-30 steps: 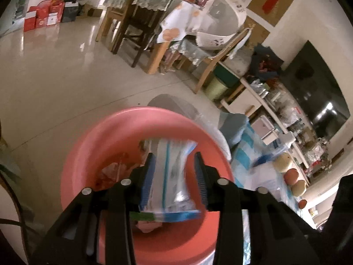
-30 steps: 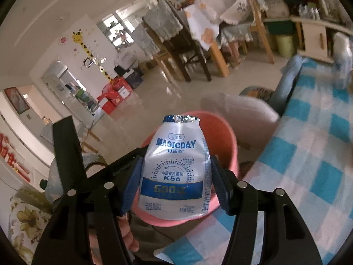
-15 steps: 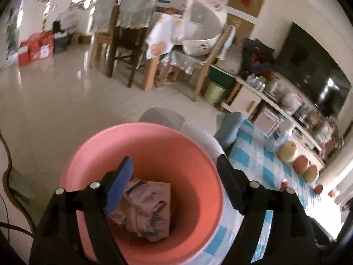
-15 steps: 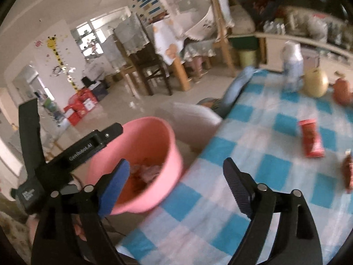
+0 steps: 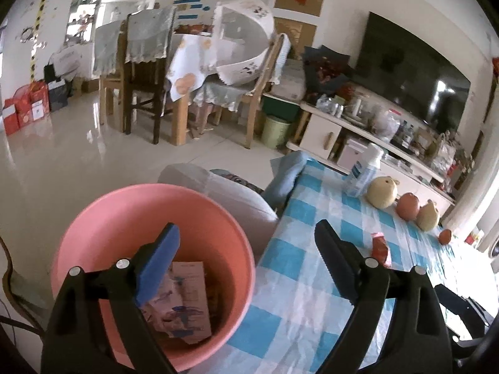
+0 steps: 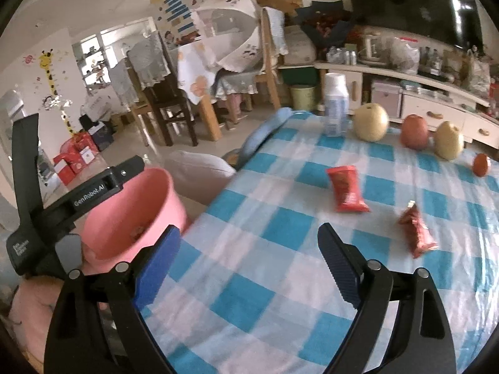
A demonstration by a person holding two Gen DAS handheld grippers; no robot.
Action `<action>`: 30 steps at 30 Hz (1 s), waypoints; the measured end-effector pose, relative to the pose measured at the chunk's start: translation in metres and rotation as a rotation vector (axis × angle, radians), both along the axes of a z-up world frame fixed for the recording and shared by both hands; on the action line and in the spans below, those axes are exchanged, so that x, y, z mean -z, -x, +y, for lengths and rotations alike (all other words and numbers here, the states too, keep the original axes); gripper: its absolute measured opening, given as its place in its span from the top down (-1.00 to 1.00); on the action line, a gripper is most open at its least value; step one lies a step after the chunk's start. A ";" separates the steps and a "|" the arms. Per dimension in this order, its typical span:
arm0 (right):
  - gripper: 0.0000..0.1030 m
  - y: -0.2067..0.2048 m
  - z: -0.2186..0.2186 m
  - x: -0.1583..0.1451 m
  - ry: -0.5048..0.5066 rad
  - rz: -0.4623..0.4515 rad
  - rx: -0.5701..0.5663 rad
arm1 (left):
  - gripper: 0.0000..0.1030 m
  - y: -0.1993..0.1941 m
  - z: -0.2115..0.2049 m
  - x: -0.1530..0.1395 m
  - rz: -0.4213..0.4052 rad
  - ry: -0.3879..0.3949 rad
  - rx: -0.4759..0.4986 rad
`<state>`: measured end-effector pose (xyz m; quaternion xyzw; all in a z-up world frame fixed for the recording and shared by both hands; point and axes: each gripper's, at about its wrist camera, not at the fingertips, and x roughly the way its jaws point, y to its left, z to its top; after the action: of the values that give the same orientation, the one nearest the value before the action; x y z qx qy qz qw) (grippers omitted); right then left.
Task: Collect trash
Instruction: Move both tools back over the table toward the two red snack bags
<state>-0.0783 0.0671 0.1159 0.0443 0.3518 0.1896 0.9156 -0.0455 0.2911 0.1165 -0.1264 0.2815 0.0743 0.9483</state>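
A pink bucket (image 5: 93,224) stands beside the table's left edge and holds crumpled wrappers and cartons (image 5: 184,305). It also shows in the right wrist view (image 6: 134,212). My left gripper (image 5: 246,258) is open and empty above the bucket's right rim. My right gripper (image 6: 248,255) is open and empty over the blue-checked tablecloth (image 6: 265,280). Two red snack packets lie on the cloth, one (image 6: 346,188) further away, one (image 6: 416,232) to the right. One red packet shows in the left wrist view (image 5: 380,247).
At the table's far edge stand a white bottle (image 6: 335,109), two pale pears (image 6: 371,121), a reddish fruit (image 6: 413,131) and a small orange one (image 6: 480,163). A grey cushioned seat (image 5: 218,187) sits beyond the bucket. Chairs, a dining table and a TV cabinet stand further off.
One second ago each gripper held a pouch over the bucket. Both opened and let them go. Now both are empty, and the right one has swung over the tablecloth.
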 end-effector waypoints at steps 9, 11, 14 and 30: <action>-0.72 0.006 -0.035 0.001 0.053 -0.041 0.074 | -0.74 -0.006 -0.046 0.002 0.005 -0.069 0.091; -0.76 0.006 -0.041 0.002 0.062 -0.046 0.085 | -0.74 -0.008 -0.055 0.003 0.008 -0.086 0.104; -0.77 0.005 -0.051 0.007 0.064 -0.040 0.101 | -0.74 -0.011 -0.069 0.005 0.018 -0.105 0.125; -0.77 -0.002 -0.106 0.025 0.080 -0.022 0.191 | -0.74 -0.020 -0.136 0.015 0.051 -0.172 0.215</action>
<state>-0.0764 -0.0386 0.0913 0.0390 0.3432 0.0876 0.9344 -0.0254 0.1550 0.1016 -0.0115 0.3100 -0.0008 0.9507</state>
